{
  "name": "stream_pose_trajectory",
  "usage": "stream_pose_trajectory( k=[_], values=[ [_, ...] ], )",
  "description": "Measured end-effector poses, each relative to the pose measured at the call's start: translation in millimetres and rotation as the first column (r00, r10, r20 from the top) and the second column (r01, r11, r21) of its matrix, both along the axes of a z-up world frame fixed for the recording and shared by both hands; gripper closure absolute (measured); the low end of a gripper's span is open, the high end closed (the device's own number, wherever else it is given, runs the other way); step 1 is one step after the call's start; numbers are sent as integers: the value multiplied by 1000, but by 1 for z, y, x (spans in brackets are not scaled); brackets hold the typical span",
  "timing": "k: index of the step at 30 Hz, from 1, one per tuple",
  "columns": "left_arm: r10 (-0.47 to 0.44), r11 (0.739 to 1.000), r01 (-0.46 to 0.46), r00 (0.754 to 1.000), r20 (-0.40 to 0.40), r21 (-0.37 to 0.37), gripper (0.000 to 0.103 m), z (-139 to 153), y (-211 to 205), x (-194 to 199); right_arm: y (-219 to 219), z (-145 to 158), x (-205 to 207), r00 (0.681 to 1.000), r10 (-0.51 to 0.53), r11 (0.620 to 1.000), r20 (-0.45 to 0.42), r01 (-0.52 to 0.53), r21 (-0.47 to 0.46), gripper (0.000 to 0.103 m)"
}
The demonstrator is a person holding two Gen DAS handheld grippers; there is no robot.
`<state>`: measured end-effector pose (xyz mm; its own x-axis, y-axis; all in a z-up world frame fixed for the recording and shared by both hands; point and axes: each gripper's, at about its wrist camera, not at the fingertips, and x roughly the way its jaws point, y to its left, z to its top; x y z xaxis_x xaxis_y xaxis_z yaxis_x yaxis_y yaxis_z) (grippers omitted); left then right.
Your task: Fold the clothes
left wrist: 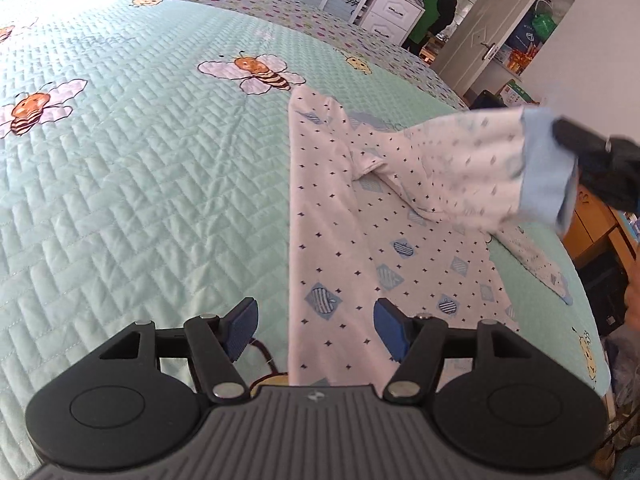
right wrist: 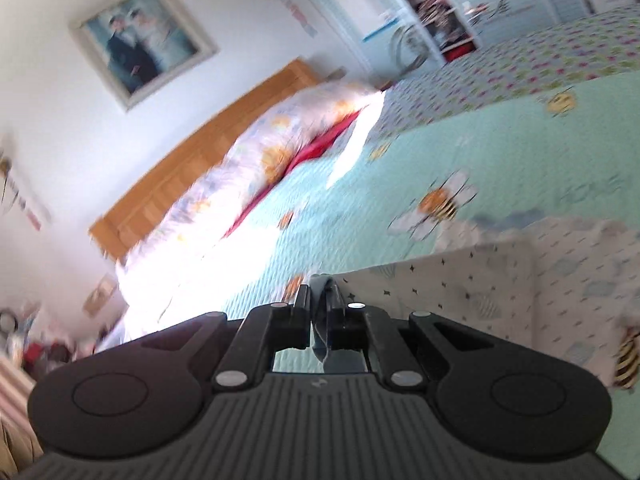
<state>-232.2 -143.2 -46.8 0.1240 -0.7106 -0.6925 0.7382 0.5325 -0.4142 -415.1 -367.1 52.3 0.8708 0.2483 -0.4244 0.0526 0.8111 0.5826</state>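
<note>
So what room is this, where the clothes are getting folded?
Most likely a bedroom: a big bed under a mint-green quilted bee-print bedspread, a wooden headboard against the wall, and a framed portrait above it.

Looking down close over the bed (left wrist: pixel 120 160) from the left wrist, tilted toward the headboard (right wrist: pixel 200 152) from the right, sharing the bee quilt (right wrist: pixel 520 140).
</note>
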Motion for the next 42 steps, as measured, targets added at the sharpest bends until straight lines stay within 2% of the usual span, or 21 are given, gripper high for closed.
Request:
stream_pose_trajectory(
  k=[3, 5, 7, 10, 19, 29, 31, 33, 34, 35, 39, 42],
  values=[
    [21, 1000, -21, 1000, -12, 0, 36, -3, 11, 6, 38, -38, 24, 987, 107, 994, -123, -110, -20, 97],
    [25, 1000, -25, 1000, -16, -4, 36, -3, 16, 10, 53, -63, 28, 973, 128, 991, -191, -133, -16, 97],
    [30, 999, -30, 999, -20, -13, 36, -3, 18, 13, 59, -75, 29, 967, 132, 990, -219, -138, -11, 97],
    [38, 999, -38, 999, -27, -23, 36, -3, 19, 16, 59, -75, 28, 966, 138, 990, -220, -142, -2, 97],
    [56, 998, -57, 998, -41, -39, 36, -4, 25, 20, 53, -49, 20, 970, 158, 985, -186, -168, -37, 97],
    [33, 999, -34, 999, -23, -25, 36, -3, 17, 14, 84, -68, 24, 936, 230, 948, -267, -277, -155, 97],
    [27, 999, -28, 999, -22, -17, 36, -3, 14, 12, 85, -77, 24, 931, 225, 948, -288, -278, -155, 92],
    [21, 1000, -21, 1000, -21, -9, 36, -4, 11, 10, 82, -89, 24, 923, 233, 958, -306, -272, -91, 86],
    [17, 1000, -17, 1000, -18, -7, 36, -4, 9, 9, 81, -95, 23, 922, 232, 962, -310, -265, -66, 71],
    [13, 1000, -13, 1000, -13, -5, 36, -3, 8, 8, 80, -99, 20, 925, 229, 967, -304, -253, -41, 66],
    [5, 1000, -5, 1000, 6, -10, 36, 3, 3, 3, 64, -102, -3, 956, 172, 984, -236, -157, 78, 61],
    [6, 999, -6, 1000, 8, -48, 36, 12, 0, 1, 40, -103, -27, 978, 55, 985, -200, -20, 174, 60]
  ],
)
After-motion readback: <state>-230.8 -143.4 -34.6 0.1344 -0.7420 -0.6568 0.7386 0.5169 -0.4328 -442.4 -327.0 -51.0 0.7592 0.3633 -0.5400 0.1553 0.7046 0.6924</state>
